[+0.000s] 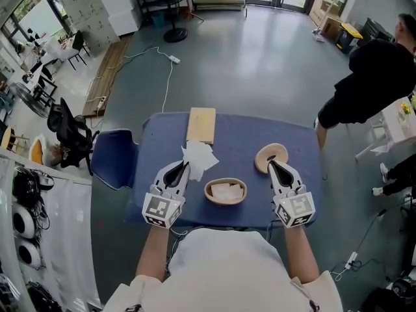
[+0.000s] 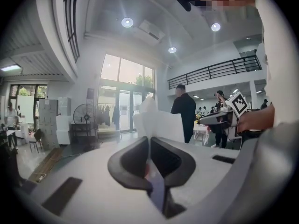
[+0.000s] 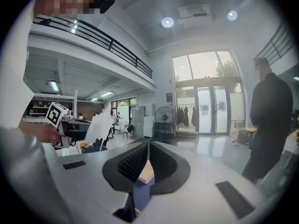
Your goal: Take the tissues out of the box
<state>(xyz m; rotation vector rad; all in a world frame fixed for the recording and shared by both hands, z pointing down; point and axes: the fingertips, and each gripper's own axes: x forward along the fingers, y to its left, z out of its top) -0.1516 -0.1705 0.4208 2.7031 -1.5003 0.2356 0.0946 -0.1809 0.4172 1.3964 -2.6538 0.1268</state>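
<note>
A round wooden box (image 1: pixel 225 191) with white tissue inside sits near the front of the blue-covered table (image 1: pixel 292 142). Its round lid (image 1: pixel 271 156) lies to the right. My left gripper (image 1: pixel 185 166) is shut on a white tissue (image 1: pixel 198 156) and holds it in the air above the table; in the left gripper view the tissue (image 2: pixel 159 122) stands up from the closed jaws (image 2: pixel 149 138). My right gripper (image 1: pixel 272 165) hovers over the lid, jaws shut with nothing between them (image 3: pixel 147 144). The right gripper view also shows the tissue (image 3: pixel 100 125) at the left.
An oblong wooden box (image 1: pixel 201 125) lies at the table's far edge. A blue chair (image 1: pixel 114 158) stands at the table's left and a black chair (image 1: pixel 68 132) beyond it. A person in black (image 1: pixel 374 77) stands past the table's right corner.
</note>
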